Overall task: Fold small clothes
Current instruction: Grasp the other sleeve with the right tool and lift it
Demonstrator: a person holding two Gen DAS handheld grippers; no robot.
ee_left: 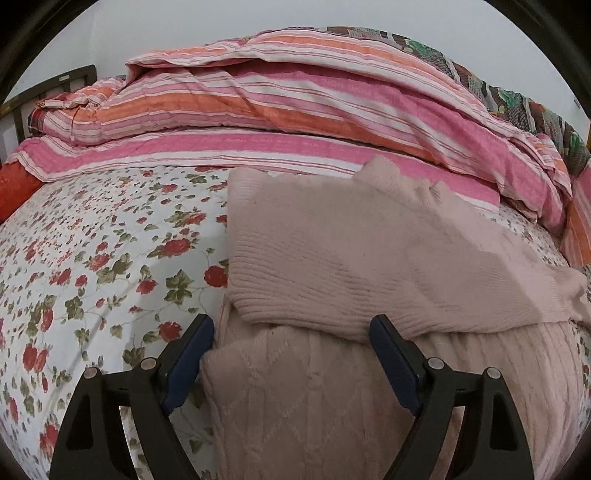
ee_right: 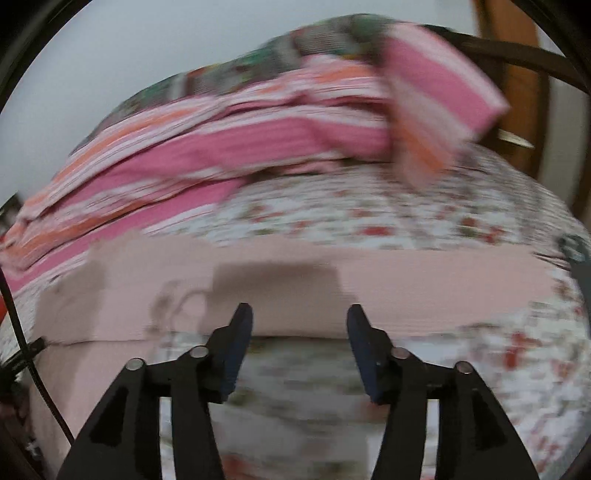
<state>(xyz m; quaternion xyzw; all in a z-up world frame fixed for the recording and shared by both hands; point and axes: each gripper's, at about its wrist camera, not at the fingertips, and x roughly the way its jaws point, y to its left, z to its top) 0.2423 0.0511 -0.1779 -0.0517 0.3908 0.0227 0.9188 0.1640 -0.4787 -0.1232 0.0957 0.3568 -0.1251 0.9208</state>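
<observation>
Left wrist view: your left tongs [ee_left: 291, 334] stand wide, nothing gripped, fingers straddling the near part of the pink sweater [ee_left: 332, 258]. The sweater lies on the flowered bedsheet [ee_left: 92, 258], its ribbed upper layer folded across the cable-knit part nearest you. Behind it a heap of striped pink and orange bedding [ee_left: 295, 110] touches the sweater's far edge. A dark headboard [ee_left: 48, 85] shows far left, with a pale wall [ee_left: 184, 22] beyond.

Right wrist view, blurred: your right tongs [ee_right: 300, 314] are parted, nothing between the fingers, tips at the sweater's [ee_right: 369, 280] near edge. A black cable [ee_right: 22, 332] runs down the left. Striped bedding [ee_right: 258, 140] lies behind, and a wooden post [ee_right: 517, 55] stands top right.
</observation>
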